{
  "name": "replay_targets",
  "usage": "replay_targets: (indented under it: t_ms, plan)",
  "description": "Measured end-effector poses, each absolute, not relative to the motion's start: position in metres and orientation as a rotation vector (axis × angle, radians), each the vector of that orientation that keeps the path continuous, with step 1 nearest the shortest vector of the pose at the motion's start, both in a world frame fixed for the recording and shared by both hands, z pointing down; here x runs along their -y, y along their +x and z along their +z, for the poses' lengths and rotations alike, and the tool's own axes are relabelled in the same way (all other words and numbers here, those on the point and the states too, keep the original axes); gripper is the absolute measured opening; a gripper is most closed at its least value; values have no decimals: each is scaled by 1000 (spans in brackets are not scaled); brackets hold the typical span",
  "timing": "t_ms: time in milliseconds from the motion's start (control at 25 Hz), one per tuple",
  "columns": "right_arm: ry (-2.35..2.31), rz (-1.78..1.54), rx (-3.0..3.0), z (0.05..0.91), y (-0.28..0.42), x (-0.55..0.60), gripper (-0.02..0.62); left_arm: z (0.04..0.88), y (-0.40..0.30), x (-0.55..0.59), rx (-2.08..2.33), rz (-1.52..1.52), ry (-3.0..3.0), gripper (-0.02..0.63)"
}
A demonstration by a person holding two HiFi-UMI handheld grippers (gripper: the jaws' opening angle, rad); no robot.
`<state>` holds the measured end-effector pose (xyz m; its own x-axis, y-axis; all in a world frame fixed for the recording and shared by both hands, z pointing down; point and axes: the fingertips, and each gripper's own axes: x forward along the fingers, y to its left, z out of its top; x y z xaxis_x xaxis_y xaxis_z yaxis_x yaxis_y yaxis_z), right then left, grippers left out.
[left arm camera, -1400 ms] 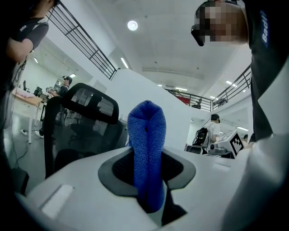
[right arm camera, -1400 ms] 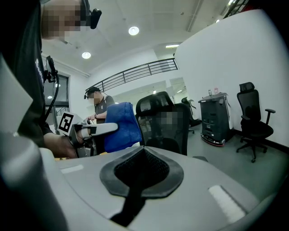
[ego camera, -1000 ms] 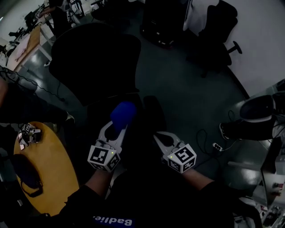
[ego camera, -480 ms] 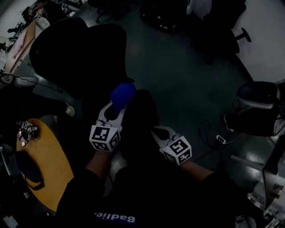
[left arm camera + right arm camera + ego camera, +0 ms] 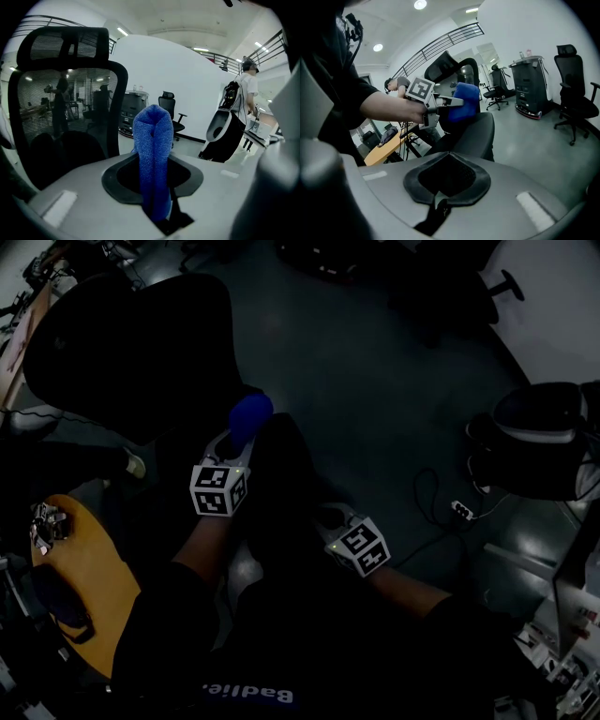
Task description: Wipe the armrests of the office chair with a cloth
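A black office chair fills the upper left of the head view, its mesh backrest (image 5: 131, 343) dark. The same backrest (image 5: 61, 93) with its headrest stands at the left of the left gripper view. My left gripper (image 5: 234, 442) is shut on a folded blue cloth (image 5: 250, 416), which sticks up between the jaws (image 5: 152, 154). The cloth hovers at the far end of a dark padded chair part (image 5: 281, 484); I cannot tell whether they touch. My right gripper (image 5: 328, 515) lies beside that part, shut and empty. From the right gripper view (image 5: 438, 211) I see the cloth (image 5: 461, 105) above the padded part (image 5: 476, 133).
A yellow round table (image 5: 84, 587) with a black item (image 5: 56, 606) stands at the lower left. A cable and power strip (image 5: 459, 510) lie on the floor at right, near a black domed machine (image 5: 539, 442). Other chairs (image 5: 576, 89) and a person (image 5: 248, 89) stand farther off.
Both grippers have moved up in the head view. The left one has carried the blue cloth closer to the chair's backrest. The view has shifted, so the backrest sits farther left.
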<state>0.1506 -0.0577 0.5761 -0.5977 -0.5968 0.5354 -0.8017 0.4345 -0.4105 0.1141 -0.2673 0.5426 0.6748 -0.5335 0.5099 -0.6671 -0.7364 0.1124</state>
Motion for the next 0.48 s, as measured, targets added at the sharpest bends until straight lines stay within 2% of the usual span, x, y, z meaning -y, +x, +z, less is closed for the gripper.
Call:
replay_targets:
  t_ms: [480]
  plan:
    - [1180, 967, 2312, 609, 156, 44, 5, 586, 143, 272, 864, 902, 2636, 130]
